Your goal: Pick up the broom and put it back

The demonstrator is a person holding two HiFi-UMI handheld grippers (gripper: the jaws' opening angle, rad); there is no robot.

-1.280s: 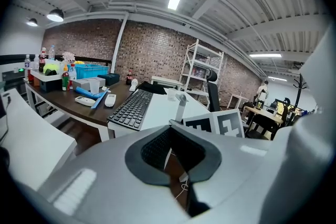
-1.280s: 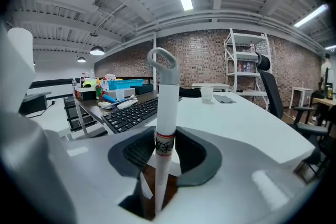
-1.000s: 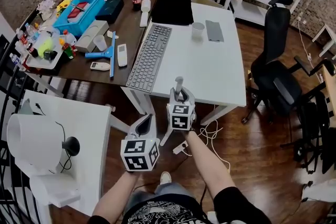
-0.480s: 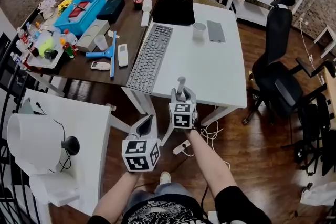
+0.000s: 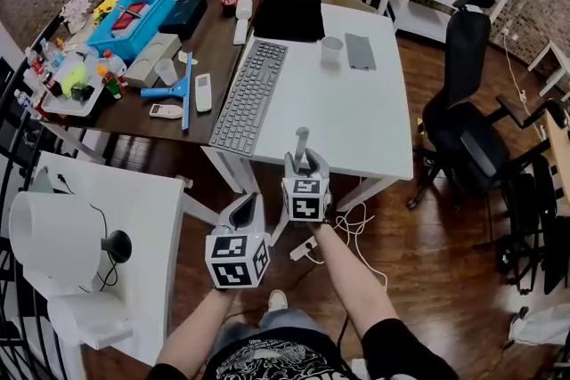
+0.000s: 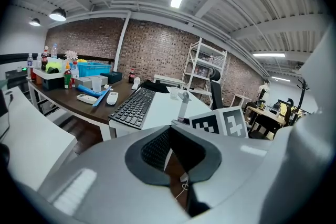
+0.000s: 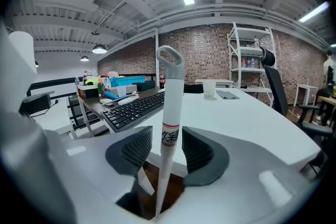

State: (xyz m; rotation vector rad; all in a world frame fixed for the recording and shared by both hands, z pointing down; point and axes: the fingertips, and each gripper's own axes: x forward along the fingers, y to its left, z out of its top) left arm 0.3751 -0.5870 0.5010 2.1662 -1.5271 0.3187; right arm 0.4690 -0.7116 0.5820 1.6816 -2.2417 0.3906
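The broom's pale handle point(image 7: 169, 113), with a loop at its top and a red-ringed label, stands upright against the front edge of the white desk point(image 5: 356, 129). In the head view only its upper end point(image 5: 302, 142) shows above the right gripper point(image 5: 305, 163). The right gripper point(image 7: 167, 152) has the handle between its jaws, which are opening, with a gap on each side of the handle. The left gripper point(image 5: 242, 211) hangs lower left of it, over the wooden floor, and holds nothing. Its jaws point(image 6: 169, 131) meet at the tips. The broom's head is hidden.
A keyboard point(image 5: 249, 98), a cup point(image 5: 331, 51) and a grey tablet point(image 5: 360, 52) lie on the white desk. The dark table point(image 5: 134, 116) at left is cluttered. An office chair point(image 5: 463, 120) stands at right, a white side table point(image 5: 134, 218) at lower left. A power strip point(image 5: 303, 249) lies on the floor.
The right gripper's jaws have spread away from the broom handle. Both hands have stayed where they were.
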